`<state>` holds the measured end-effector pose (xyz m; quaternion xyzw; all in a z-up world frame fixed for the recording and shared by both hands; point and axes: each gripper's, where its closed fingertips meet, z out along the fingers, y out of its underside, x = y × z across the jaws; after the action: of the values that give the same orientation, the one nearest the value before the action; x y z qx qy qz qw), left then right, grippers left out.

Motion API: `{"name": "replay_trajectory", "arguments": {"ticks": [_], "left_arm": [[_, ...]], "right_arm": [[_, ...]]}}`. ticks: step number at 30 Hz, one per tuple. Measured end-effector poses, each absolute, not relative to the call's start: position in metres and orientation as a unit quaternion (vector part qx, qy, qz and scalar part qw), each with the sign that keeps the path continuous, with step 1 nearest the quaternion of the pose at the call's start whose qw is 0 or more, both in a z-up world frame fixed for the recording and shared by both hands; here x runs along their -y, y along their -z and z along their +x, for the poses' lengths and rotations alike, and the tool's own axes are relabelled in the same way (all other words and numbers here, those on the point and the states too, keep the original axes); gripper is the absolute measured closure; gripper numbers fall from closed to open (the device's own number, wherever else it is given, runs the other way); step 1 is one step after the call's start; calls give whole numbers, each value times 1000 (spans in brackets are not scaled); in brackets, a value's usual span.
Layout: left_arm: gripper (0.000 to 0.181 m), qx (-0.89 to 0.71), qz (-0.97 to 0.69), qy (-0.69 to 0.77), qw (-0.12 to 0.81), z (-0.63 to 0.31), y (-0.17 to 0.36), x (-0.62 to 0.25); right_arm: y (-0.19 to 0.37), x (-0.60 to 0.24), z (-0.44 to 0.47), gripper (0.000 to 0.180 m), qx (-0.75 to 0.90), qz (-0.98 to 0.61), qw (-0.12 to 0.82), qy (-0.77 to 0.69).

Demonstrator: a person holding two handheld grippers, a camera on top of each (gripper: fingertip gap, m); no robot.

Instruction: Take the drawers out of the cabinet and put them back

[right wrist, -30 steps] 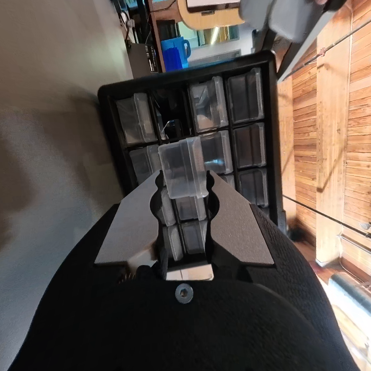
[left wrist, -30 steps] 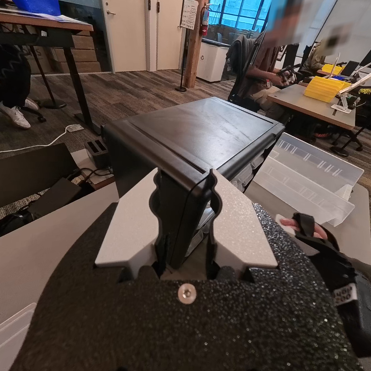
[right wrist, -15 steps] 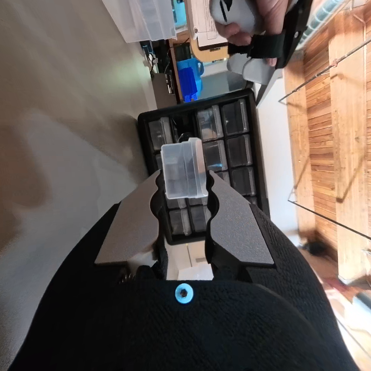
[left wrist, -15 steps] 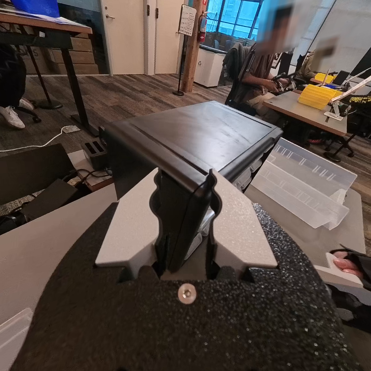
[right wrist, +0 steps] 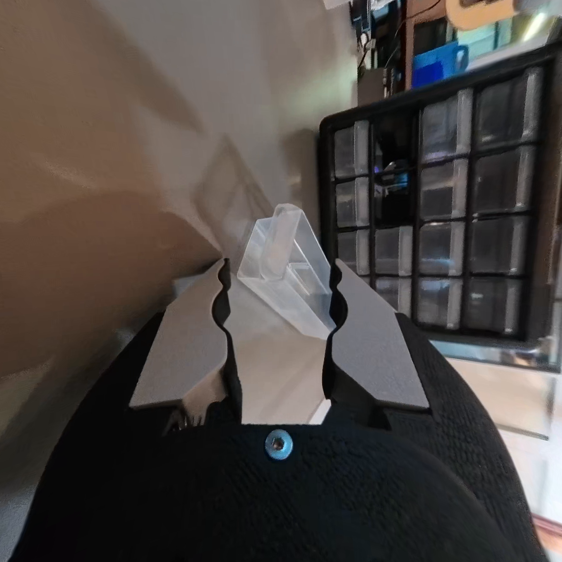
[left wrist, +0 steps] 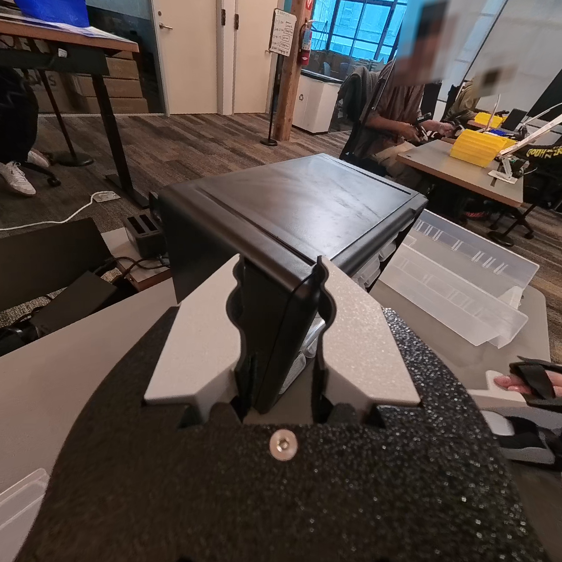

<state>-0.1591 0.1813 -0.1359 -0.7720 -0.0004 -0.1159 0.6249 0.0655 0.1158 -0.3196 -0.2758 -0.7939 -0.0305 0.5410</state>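
The black drawer cabinet [left wrist: 304, 206] stands on the grey table [left wrist: 60, 380]. My left gripper [left wrist: 278, 258] is shut on its near top corner, one finger on each side of the edge. In the right wrist view the cabinet's front [right wrist: 441, 213] shows at the right, with clear drawers in most slots and an empty slot [right wrist: 392, 170] in the second column. My right gripper [right wrist: 280, 261] is open. A small clear drawer [right wrist: 282, 273] lies tilted between its fingers, apart from the left pad and leaning toward the right finger [right wrist: 365, 334].
A large clear plastic divider tray [left wrist: 456, 279] lies on the table to the right of the cabinet. A hand on the other gripper's handle [left wrist: 529, 392] shows at the right edge. A black charger box [left wrist: 143, 231] sits behind the cabinet. A clear bin corner [left wrist: 18, 501] is at the lower left.
My right gripper's jaws have opened and let go of the clear drawer, which now sits tilted and loose between them; the cabinet has shifted to the right in its view. My left gripper keeps its hold.
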Motion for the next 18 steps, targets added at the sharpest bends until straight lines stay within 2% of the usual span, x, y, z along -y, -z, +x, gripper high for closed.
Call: {"name": "replay_trajectory", "arguments": {"ticks": [4, 9, 14, 15, 16, 18], "left_arm": [[136, 1, -770, 123, 627, -159, 135, -181], [136, -1, -770, 121, 626, -159, 136, -181], [136, -3, -772, 115, 626, -159, 136, -181], [136, -3, -772, 115, 625, -159, 136, -181], [136, -3, -772, 115, 625, -159, 136, -181], [136, -3, -772, 114, 625, -159, 136, -181]], "right_arm": [[300, -121, 71, 105, 765, -348, 540, -40], [292, -106, 56, 79, 721, -450, 495, -183], [285, -131, 45, 73, 630, -577, 492, -169], [282, -135, 42, 61, 595, -614, 481, -193], [281, -137, 37, 41, 555, -652, 462, -230], [288, -136, 32, 26, 493, -723, 381, -297]]}}
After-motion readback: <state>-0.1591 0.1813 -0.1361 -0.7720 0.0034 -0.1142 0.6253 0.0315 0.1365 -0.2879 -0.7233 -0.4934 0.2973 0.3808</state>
